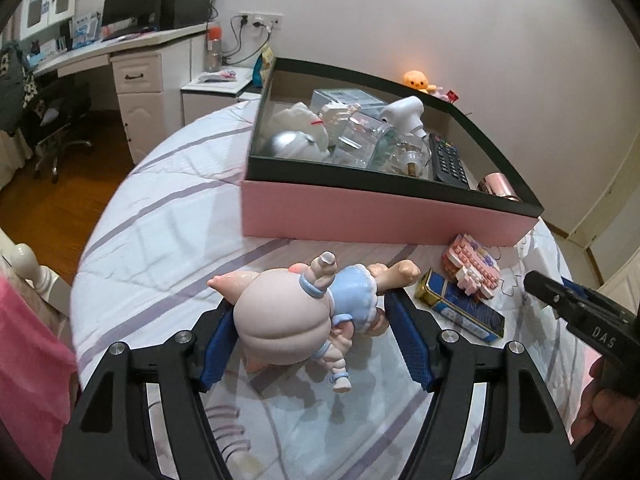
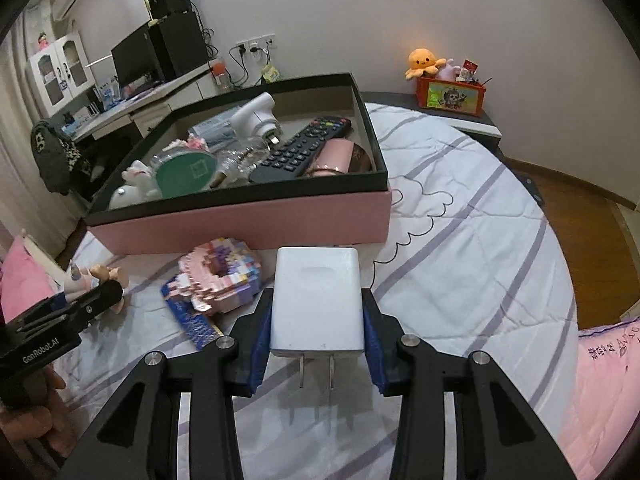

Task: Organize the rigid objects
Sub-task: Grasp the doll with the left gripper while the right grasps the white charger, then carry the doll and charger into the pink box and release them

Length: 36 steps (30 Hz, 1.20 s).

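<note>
- Doll figurine (image 1: 304, 312), pink-haired in a blue dress, lies between the blue pads of the left gripper (image 1: 308, 320); the pad (image 1: 216, 344) on one side touches its head, while the other pad (image 1: 408, 340) stands just beside the skirt, so a firm clamp cannot be confirmed.
- White charger (image 2: 318, 300) sits clamped between the blue pads of the right gripper (image 2: 318, 320), both pads pressed to its sides, its two prongs (image 2: 316, 372) pointing back toward the camera.
- Ahead of both grippers stands the pink box (image 1: 380, 216) with a black rim, resting on the striped bedsheet (image 1: 160, 220).
- Inside the box lie a black remote (image 2: 304, 148), a white plug adapter (image 2: 256, 118), a pink cylinder (image 2: 334, 156), a clear jar with a green lid (image 2: 186, 172), and a white plush toy (image 2: 134, 186).
- Between the two grippers, just in front of the box, a pink brick model (image 2: 220, 276) rests partly on a blue and gold tin (image 1: 460, 306).
- From the right wrist view, the left gripper appears off to the left with the doll at its tips; from the left wrist view, the right gripper (image 1: 540, 284) shows at the right edge.
- Beyond the box, an orange plush octopus (image 2: 424, 64) sits on a red bin (image 2: 452, 98).
</note>
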### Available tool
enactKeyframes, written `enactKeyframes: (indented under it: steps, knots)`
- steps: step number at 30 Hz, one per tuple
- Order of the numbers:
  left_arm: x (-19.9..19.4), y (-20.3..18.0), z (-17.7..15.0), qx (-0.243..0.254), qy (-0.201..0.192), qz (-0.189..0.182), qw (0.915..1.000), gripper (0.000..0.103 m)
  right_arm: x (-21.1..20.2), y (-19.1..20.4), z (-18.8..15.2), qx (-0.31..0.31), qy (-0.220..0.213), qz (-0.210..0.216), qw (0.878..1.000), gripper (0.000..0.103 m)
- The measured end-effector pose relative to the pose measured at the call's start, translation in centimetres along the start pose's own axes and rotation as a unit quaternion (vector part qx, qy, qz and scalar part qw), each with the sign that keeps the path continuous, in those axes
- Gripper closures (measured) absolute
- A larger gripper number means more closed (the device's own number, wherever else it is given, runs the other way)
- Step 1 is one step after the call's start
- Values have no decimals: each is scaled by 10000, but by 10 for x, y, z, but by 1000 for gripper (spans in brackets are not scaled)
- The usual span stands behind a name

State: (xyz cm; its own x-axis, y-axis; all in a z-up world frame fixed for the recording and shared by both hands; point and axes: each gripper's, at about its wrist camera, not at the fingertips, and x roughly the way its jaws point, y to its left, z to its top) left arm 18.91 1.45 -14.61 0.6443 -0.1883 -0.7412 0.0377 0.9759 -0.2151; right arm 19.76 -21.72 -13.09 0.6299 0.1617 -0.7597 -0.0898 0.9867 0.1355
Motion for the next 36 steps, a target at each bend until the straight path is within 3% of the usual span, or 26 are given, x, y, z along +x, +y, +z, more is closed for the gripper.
enactKeyframes:
  steps: [10,20,27,36]
  knots:
    - [-36,4,6,52,-339,-29,9994,31,-26,17,17,-168,-306,239,9991,62]
    - [-46,-15,66,387,-946,-136,9947,31,-28,29,68,-420,-728,343,9959,62]
    - [-22,-30,111,501,-1078,-227,9926,31,-4,31,109,-467,-776,384,9951,62]
    - [36,-42,142,534,-812,-195,9951,31,47,29,133,-503,-440,372,9971,62]
